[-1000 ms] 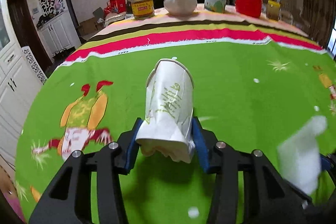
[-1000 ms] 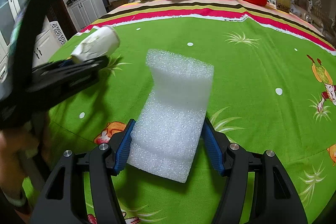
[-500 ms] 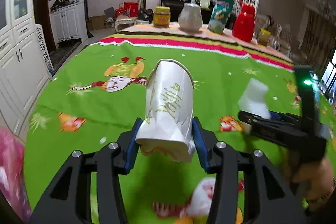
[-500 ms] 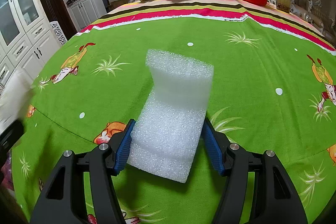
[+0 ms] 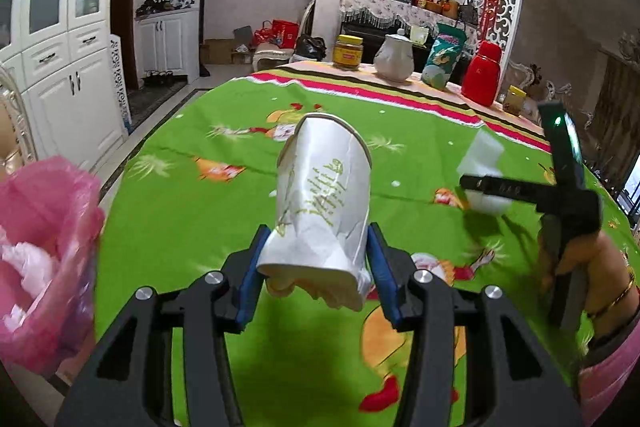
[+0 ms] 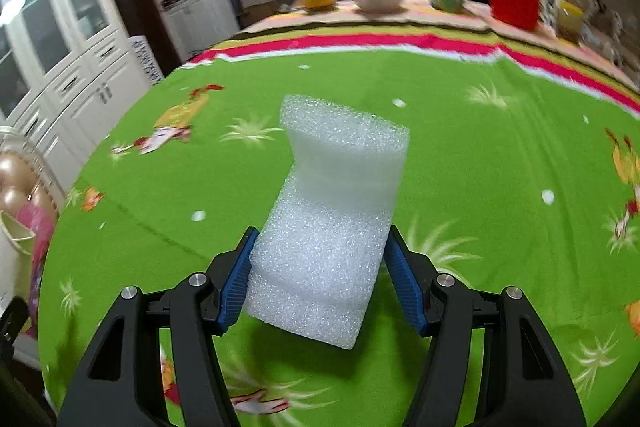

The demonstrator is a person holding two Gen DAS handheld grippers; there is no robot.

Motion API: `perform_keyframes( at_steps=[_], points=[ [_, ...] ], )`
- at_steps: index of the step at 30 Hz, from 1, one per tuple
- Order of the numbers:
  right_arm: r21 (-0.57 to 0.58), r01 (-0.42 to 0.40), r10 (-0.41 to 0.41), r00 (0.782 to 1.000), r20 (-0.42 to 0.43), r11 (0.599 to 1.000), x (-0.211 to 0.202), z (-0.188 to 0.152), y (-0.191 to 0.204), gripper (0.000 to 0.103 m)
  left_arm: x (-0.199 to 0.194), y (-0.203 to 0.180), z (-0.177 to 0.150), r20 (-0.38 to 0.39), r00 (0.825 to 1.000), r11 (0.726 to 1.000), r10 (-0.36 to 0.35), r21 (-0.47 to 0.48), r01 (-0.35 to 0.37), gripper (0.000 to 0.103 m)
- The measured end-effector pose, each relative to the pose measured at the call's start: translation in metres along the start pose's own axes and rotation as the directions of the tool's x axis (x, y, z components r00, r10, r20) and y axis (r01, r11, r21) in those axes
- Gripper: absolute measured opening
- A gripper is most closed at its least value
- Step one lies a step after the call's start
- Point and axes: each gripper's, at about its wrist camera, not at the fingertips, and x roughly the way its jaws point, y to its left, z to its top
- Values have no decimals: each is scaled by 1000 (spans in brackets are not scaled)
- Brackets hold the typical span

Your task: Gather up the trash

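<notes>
crumpled paper cup [image 5: 322,195], clamped at its crushed base in the left gripper [image 5: 316,273], hangs over the green tablecloth [image 5: 180,211] near the pink bin bag [image 5: 44,251]. light, flimsy, keep squeezing low. right gripper [image 6: 320,283] pinches springy foam block [image 6: 332,211] across its lower sides.

My pink trash bag [image 5: 44,251] was cut off at left edge & smeared by blur. Cup [image 5: 322,203] base hid behind my left claw [image 5: 314,271] pads. Far-end jars and bottles in right view were blurred, labels unreadable. My right hand [image 5: 576,263] was cut off at wrist.
</notes>
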Motion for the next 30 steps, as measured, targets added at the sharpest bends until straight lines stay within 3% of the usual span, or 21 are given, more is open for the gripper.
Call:
perform_keyframes(
  at_steps=[11, 30],
  points=[
    [-194, -113, 121, 992, 33, 974, -23, -6, 73, 60, -37, 30, -21, 24, 999, 999, 49, 6, -49, 50],
    [-433, -270, 331, 941, 72, 860, -74, -49, 190, 60, -103, 101, -22, 161, 974, 985, 158, -98, -144, 51]
  ],
)
